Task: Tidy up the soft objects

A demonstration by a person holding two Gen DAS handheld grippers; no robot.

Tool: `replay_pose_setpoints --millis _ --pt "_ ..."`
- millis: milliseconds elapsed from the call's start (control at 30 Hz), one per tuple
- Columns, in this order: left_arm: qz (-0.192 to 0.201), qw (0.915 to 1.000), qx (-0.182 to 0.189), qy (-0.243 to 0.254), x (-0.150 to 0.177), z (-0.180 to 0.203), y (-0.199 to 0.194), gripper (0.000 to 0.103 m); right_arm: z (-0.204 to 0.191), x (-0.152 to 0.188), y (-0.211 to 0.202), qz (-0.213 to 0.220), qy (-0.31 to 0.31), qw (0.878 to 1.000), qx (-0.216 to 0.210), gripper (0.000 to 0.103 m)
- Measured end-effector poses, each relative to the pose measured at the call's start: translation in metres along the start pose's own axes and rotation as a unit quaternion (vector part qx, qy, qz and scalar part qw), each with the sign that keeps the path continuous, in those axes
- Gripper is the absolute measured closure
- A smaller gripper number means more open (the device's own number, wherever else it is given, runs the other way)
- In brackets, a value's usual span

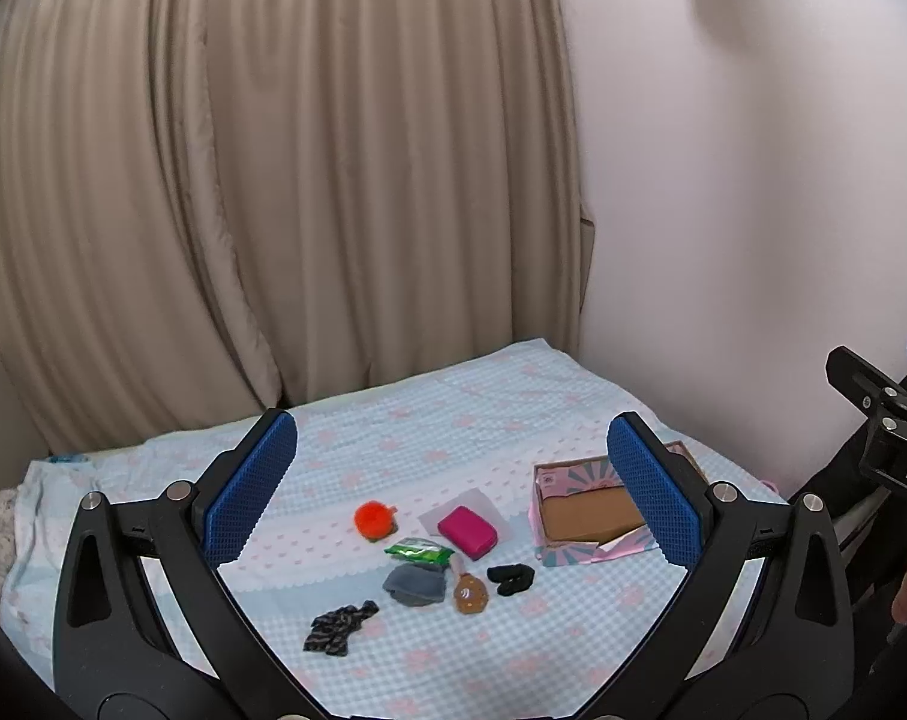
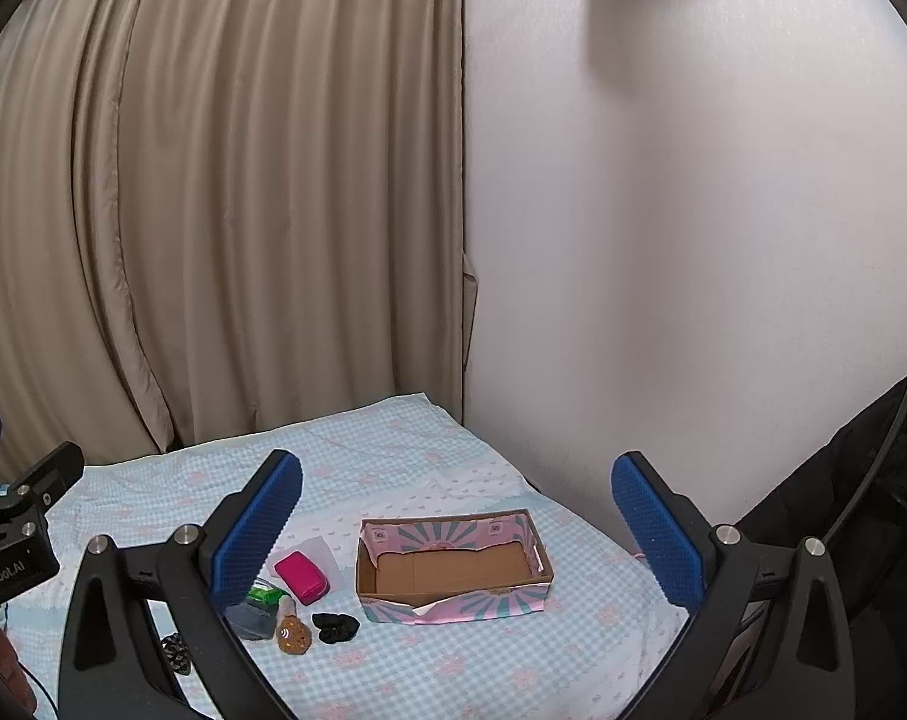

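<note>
- Beige curtain [image 1: 213, 180] and white wall [image 2: 693, 210] behind; bed [image 1: 441, 420] in pale blue check carries everything.
- Box [image 2: 453, 603] lying open-topped and empty on bed's right side, near the wall; front flap torn and drooping.
- Both tongs raised well above bed, clamping nothing: left tongs [image 1: 453, 492] spread wide, right tongs [image 2: 456, 531] likewise.
- Soft things clustered left of box: pink pouch [image 1: 467, 532], grey cloth [image 1: 414, 585], patterned cloth [image 1: 338, 630], green packet [image 1: 419, 552], orange pompom [image 1: 372, 520], brown toy [image 1: 470, 594], black scrunchie [image 1: 510, 578].
- Best started, probably, with scrunchie: nearest box, apart from the rest. Straight down, pinch at bulk, lift clear of sheet so no bedding snags.
- Ample room above and in front; wall close right of box, so approach from left or above.
</note>
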State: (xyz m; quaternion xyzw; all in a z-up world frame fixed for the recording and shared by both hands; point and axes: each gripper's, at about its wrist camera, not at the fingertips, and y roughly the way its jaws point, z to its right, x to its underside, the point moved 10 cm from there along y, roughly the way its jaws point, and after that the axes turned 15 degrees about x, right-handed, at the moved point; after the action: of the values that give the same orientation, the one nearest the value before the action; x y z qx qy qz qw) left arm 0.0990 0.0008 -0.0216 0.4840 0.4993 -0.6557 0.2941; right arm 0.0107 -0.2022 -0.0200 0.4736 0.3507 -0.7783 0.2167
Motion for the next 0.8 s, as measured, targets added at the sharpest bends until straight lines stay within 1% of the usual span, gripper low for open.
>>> replay_pose_setpoints --millis 200,800 --pt "0.002 1.0 0.005 0.0 0.0043 0.0047 0.0007 0.0 -0.0034 -0.0073 0.001 -0.001 0.0 1.0 0.0 0.0" --pt "0.005 1.0 0.004 0.0 0.0014 0.002 -0.0013 0.0 -0.0081 -0.0027 0.0007 -0.001 0.001 1.0 0.0 0.0"
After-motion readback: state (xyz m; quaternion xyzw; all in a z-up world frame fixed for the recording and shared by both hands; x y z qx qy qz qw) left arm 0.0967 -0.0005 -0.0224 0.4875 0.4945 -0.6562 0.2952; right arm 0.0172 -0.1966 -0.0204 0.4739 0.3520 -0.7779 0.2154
